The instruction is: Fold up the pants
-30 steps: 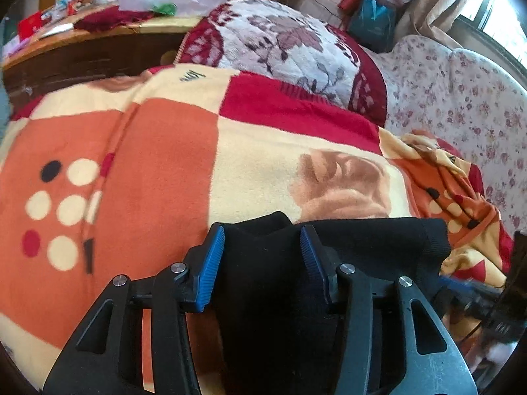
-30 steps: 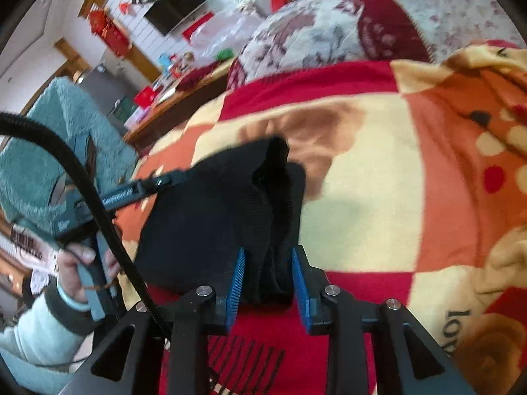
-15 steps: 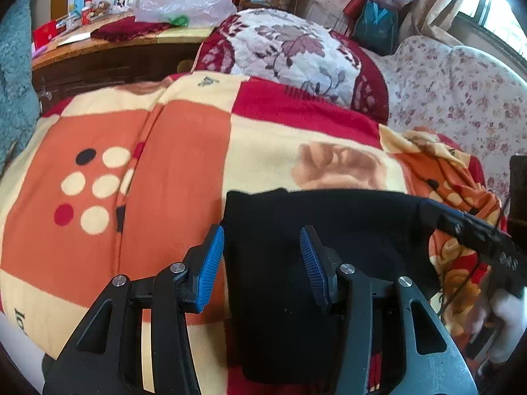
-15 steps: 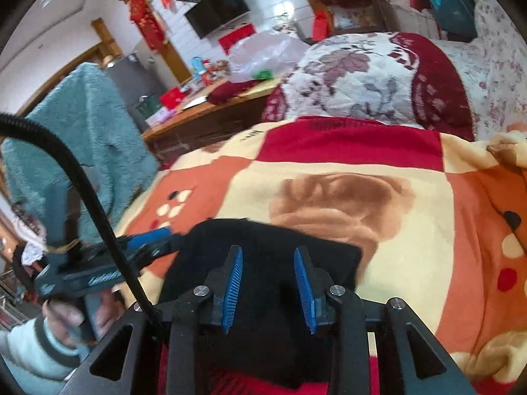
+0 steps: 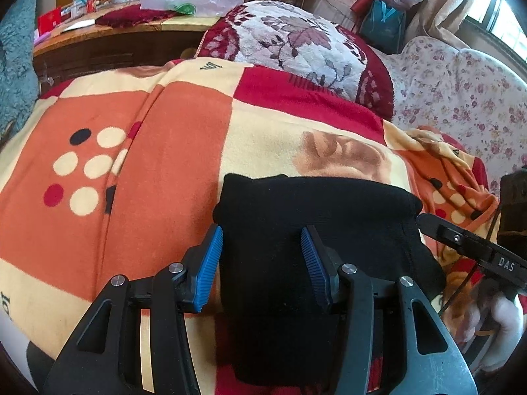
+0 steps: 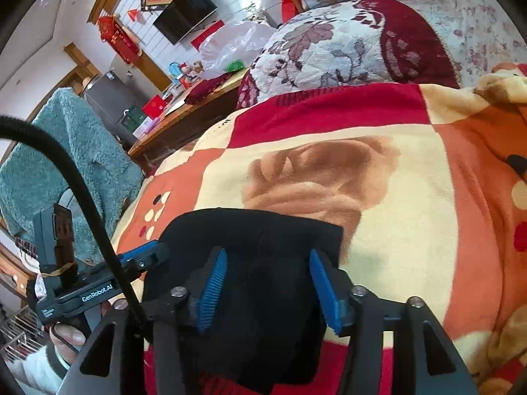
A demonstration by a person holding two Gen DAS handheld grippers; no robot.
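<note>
Since a second ago, my right hand-held gripper (image 6: 268,288) has let go: its jaws have just been opening and now stand spread, the black pants (image 5: 313,240) lying between the blue pads without being pinched. Back then the cloth stood bunched up in that grip; now it lies flat as a folded block on the blanket (image 5: 148,151) that covers the bed. My left hand-held gripper (image 5: 262,263) is spread too, straddling the near left part of the pants, pads clear of the cloth as far as I can tell.

I judge the pants light, soft and floppy, a thick knit that will sag and slide out of line unless both ends are lifted together. Their folded edges or corners look like the best places to pinch, through all layers. Behind the blanket sits a flowered cushion (image 5: 296,39).
</note>
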